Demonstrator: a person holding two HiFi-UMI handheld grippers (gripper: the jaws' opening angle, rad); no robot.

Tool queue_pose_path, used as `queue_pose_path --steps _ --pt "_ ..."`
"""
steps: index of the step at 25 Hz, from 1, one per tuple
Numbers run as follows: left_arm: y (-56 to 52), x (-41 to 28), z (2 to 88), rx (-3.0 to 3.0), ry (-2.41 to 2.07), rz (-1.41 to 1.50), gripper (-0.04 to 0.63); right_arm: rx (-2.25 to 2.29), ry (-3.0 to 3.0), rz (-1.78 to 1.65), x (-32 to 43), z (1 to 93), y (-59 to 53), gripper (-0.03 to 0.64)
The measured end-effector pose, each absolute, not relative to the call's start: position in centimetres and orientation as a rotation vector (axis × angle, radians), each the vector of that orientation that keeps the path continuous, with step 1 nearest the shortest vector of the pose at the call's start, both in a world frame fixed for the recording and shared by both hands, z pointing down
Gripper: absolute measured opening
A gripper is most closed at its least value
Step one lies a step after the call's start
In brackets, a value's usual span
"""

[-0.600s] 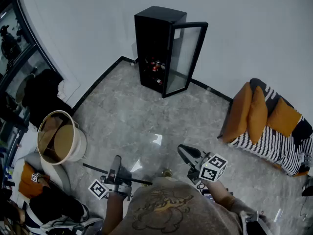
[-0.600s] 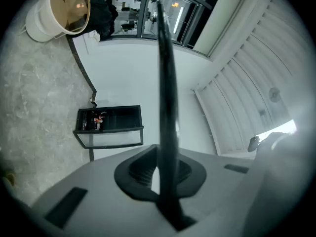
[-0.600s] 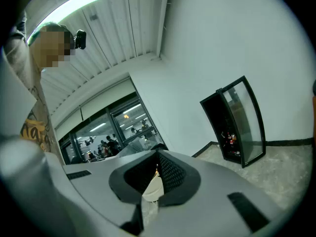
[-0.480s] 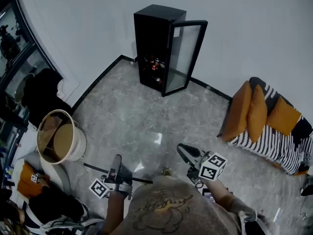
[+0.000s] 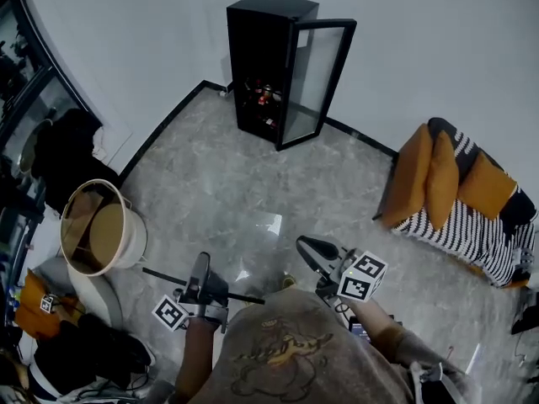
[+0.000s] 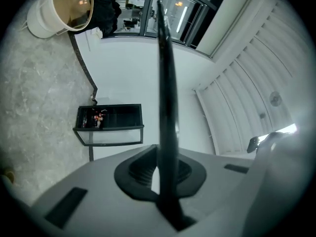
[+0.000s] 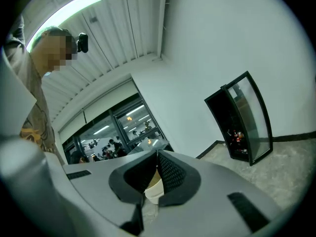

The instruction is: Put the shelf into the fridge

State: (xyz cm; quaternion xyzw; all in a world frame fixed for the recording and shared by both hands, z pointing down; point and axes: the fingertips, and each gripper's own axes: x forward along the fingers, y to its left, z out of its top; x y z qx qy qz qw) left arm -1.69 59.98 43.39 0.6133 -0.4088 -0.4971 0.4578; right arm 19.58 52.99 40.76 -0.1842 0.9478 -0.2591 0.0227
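In the head view, bottles are seen in the open black glass-door fridge, which is framed higher than earlier. In the left gripper view, the thin black shelf is clamped edge-on by the left hand-held gripper. In the right gripper view, the right hand-held gripper is clenched empty.

No words, numbers or brand names can be read anywhere. The left marker cube and the right marker cube carry only black-and-white square patterns, no letters. The print on the person's shirt is a dim drawing, and no writing can be made out in it. The bottles inside the fridge show spots of red, but their labels are too small to read.
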Motion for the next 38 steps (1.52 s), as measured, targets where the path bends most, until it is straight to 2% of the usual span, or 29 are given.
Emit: queue_pose_path --steps 14,38 --pt "59.3 -4.2 44.7 1.55 -0.92 -1.18 0.015 -0.681 2.867 -0.807 17.2 42.6 53.5 0.023" --pt "49.4 -6.4 45.6 1.557 -0.901 -1.144 0.015 -0.692 2.857 -0.848 14.1 44.6 44.1 0.025"
